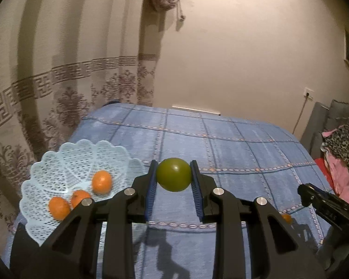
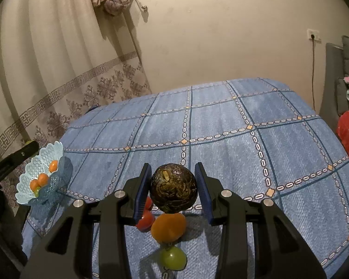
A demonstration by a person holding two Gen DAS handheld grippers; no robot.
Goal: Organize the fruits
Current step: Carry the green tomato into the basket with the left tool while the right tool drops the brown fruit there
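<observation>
The left gripper holds a green fruit between its two blue pads, lifted above the blue checked bedspread. To its left a pale blue lattice basket sits at the edge of the bed with three orange fruits inside it. The right gripper is clamped on a dark brown round fruit, which fills the gap between its fingers and hangs over a small pile on the bedspread: an orange fruit directly below, red fruits just to its left, and another green fruit nearer the camera. In the right wrist view the basket stands well apart on the far left, beside the patterned curtain.
</observation>
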